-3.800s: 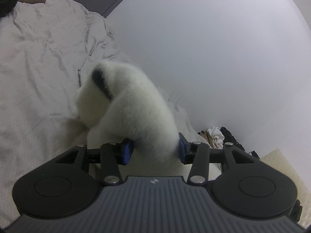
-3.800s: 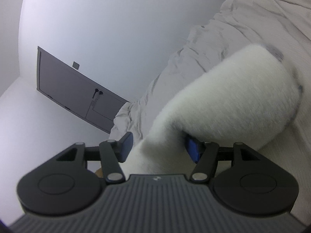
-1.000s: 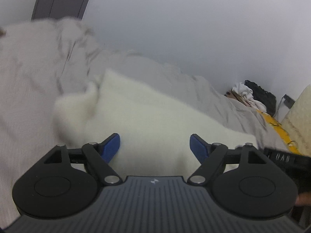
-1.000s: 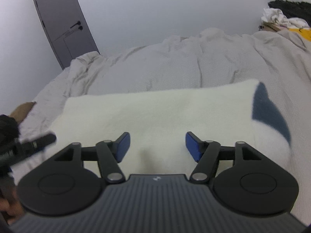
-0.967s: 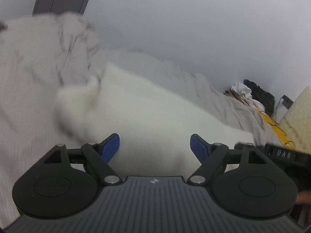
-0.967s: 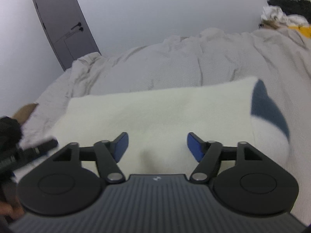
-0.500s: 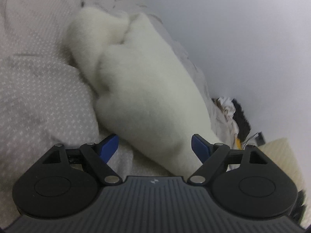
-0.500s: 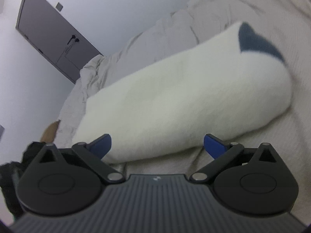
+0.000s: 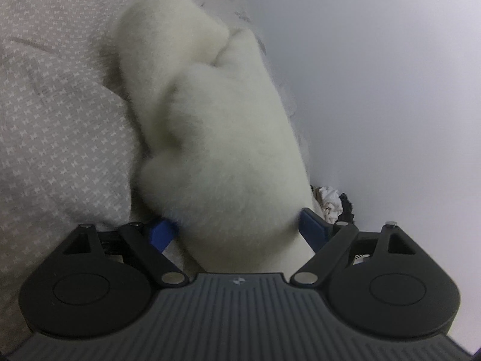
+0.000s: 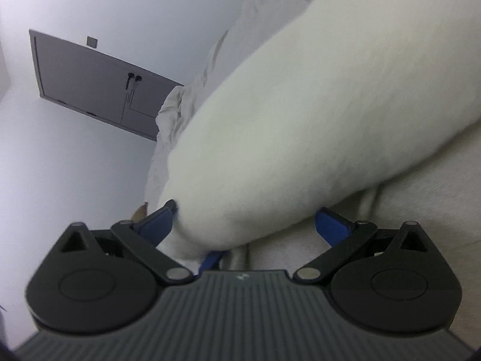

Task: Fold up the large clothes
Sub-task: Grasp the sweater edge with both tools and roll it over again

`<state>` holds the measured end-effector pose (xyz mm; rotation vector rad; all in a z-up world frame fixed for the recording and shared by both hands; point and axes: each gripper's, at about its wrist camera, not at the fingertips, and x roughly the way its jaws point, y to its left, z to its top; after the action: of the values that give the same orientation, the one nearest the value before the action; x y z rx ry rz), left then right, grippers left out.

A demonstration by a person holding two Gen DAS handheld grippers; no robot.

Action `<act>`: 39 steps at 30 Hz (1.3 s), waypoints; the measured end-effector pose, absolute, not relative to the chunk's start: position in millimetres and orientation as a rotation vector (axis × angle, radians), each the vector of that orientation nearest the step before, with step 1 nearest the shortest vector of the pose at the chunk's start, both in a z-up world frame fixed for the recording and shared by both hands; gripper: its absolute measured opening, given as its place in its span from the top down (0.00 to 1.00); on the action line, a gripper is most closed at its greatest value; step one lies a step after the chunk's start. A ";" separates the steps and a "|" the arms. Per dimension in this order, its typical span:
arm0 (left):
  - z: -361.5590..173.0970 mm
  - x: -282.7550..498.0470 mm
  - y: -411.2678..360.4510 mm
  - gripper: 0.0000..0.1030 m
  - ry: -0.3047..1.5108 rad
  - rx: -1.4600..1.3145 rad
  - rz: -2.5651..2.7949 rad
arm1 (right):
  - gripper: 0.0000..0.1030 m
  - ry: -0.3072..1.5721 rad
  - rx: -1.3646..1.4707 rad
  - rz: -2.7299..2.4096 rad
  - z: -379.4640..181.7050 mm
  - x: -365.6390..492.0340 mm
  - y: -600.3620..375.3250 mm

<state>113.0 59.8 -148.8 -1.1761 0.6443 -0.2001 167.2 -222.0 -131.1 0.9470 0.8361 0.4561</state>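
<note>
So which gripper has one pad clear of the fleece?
The right gripper: its jaws have just been opening around the fleece. Both left gripper pads touch it.

A bed [image 9: 60,138] covered in pale beige bedding with a small repeating white print lies rumpled against a plain white wall [image 9: 375,75], with a heap of white and dark clothes [image 9: 332,201] piled at its far end. In the right wrist view a grey door [image 10: 90,90] (its dark handle and a small wall switch [image 10: 91,41] beside the frame both visible) stands shut beyond the creased bedding.
</note>
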 end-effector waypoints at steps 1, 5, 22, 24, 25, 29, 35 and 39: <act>-149.4 111.9 60.5 0.15 0.638 -1.193 -0.206 | 0.00 0.845 0.960 0.452 -134.0 171.0 -219.5; -147.3 105.4 67.4 0.15 0.642 -1.194 -0.224 | 0.00 0.849 1.005 0.376 -144.5 188.0 -222.2; -170.0 117.3 48.0 0.13 0.667 -1.379 -0.284 | 0.00 0.649 1.190 0.475 -117.8 191.2 -241.2; -170.0 114.7 55.5 0.14 0.627 -1.422 -0.252 | 0.00 0.651 1.205 0.479 -127.3 187.6 -248.4; -170.8 112.8 58.4 0.14 0.617 -1.443 -0.231 | 0.00 0.658 1.208 0.477 -130.6 186.3 -252.9; -171.9 109.2 61.6 0.17 0.615 -1.455 -0.185 | 0.00 0.729 1.189 0.445 -145.0 184.2 -244.9; -137.1 116.3 51.0 0.39 0.617 -1.334 -0.132 | 0.04 0.814 1.200 0.351 -171.4 189.5 -244.7; -122.3 123.8 68.0 0.48 0.618 -1.291 -0.134 | 0.06 0.747 1.250 0.285 -171.4 193.0 -265.1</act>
<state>123.8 68.0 -122.3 -1.2906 0.6184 -0.1338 193.0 -265.1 -171.4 1.2505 0.7470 0.2848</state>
